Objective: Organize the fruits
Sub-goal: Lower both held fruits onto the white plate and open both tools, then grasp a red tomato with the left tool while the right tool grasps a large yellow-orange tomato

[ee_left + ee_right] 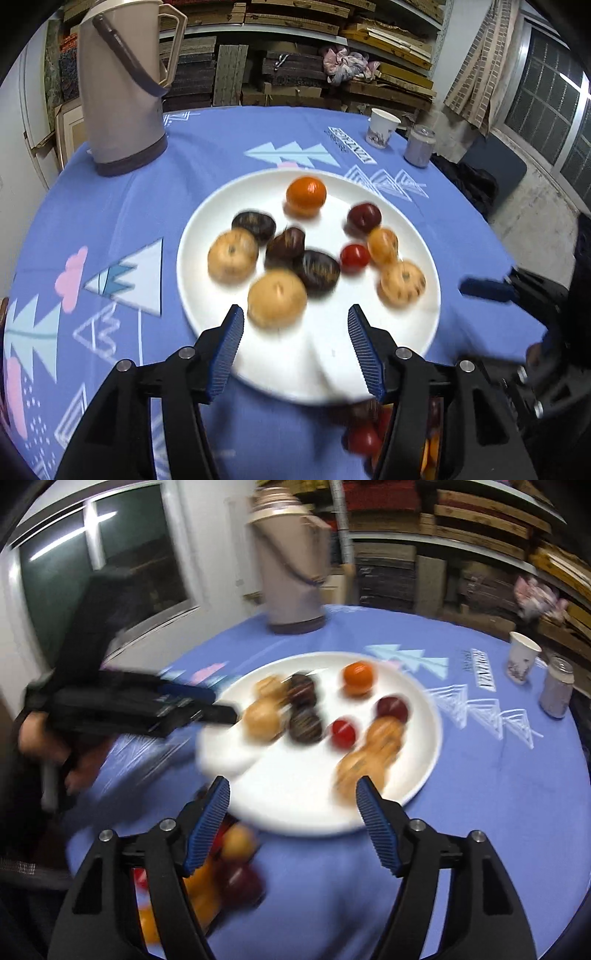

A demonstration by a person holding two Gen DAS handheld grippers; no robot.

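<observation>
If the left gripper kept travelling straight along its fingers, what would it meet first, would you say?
Probably the tan round fruit nearest it on the white round plate. The left gripper is open, and that fruit sits just ahead between its fingers. Blur makes height uncertain, so it might pass above.

We see a white plate (207, 229) holding scattered fruits: one orange (306, 195), tan round ones, dark brown ones, a plum (364, 217), a small red tomato (354, 256); more fruit (221, 871) lies heaped beside it.
</observation>
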